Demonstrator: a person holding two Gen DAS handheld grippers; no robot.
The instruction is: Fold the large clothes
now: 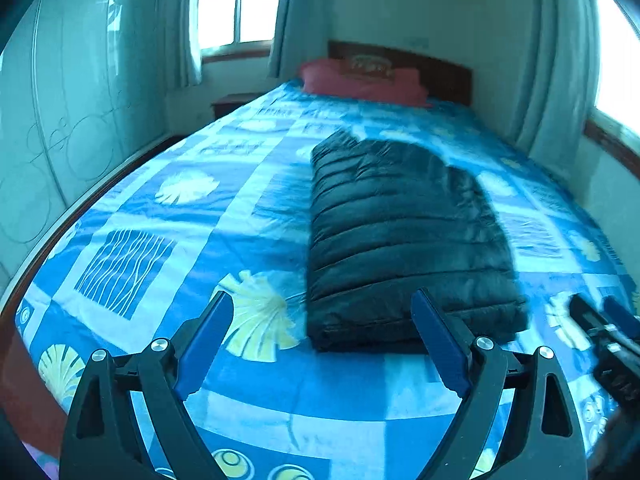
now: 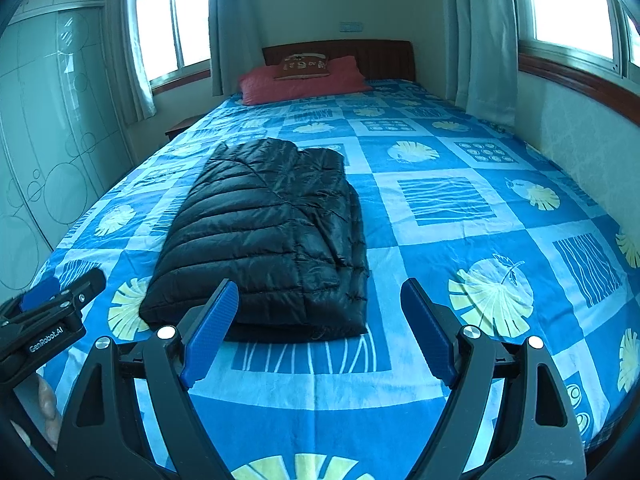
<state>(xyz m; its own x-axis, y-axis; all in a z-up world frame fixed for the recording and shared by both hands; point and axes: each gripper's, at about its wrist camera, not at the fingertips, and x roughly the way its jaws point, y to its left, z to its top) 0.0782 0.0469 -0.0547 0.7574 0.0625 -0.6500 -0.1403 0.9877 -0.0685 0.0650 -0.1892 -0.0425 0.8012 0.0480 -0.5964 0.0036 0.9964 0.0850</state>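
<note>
Neatly folded, quilted black puffer jacket (image 2: 264, 236) forms a shiny rectangle on patterned bedsheet (image 2: 460, 240).

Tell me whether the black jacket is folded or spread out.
Folded: the black jacket lies as a compact rectangle on the bed, layered edges stacked.

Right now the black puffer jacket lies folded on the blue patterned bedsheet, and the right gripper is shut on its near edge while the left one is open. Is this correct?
Not quite. The right gripper is open too and holds nothing; in the right wrist view its blue fingers stand wide apart, short of the black puffer jacket. The jacket does lie folded on the blue patterned bedsheet, and the left gripper is open.
</note>
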